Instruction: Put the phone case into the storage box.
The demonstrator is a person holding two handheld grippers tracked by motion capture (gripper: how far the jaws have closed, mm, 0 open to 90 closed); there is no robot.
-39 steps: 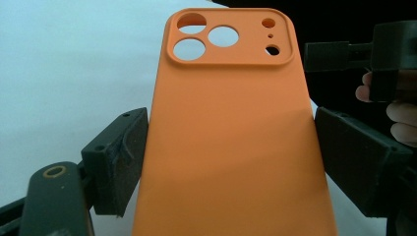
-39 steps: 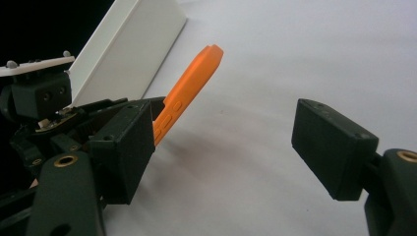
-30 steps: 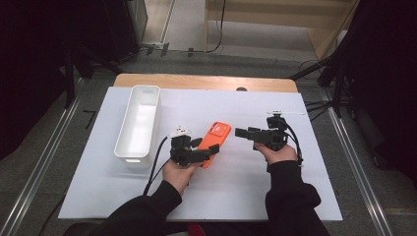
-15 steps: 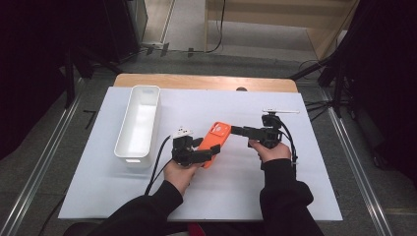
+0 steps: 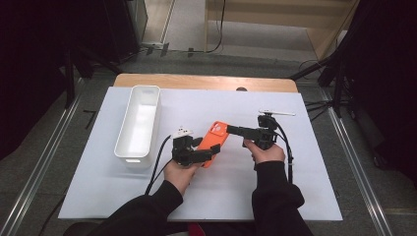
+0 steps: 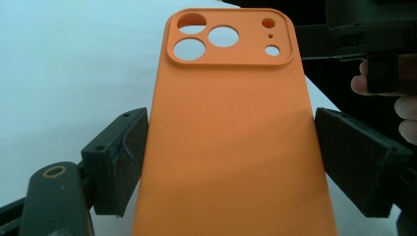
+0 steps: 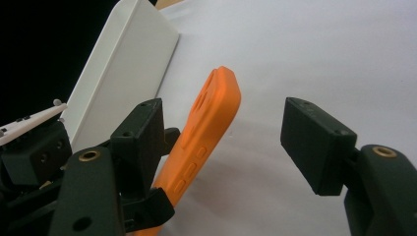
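An orange phone case (image 5: 214, 141) with camera cut-outs is held tilted above the white sheet. My left gripper (image 5: 209, 154) is shut on it, and in the left gripper view the two pads (image 6: 118, 162) press the long sides of the phone case (image 6: 231, 132). My right gripper (image 5: 233, 130) reaches in from the right, its tips at the case's camera end. In the right gripper view its jaws (image 7: 226, 130) stand wide open, and the phone case (image 7: 209, 123) rises edge-on close to the left pad (image 7: 142, 132). I cannot tell whether that pad touches it.
A long white tray (image 5: 147, 89) lies left of the hands, and its outer wall (image 7: 123, 64) shows behind the case. A white sheet (image 5: 305, 182) covers the wooden table (image 5: 206, 81). Dark floor, metal rails and stands surround the table.
My right gripper has moved left, bringing its open jaws up to the case's camera end. The left gripper has kept hold of the case and barely shifted.
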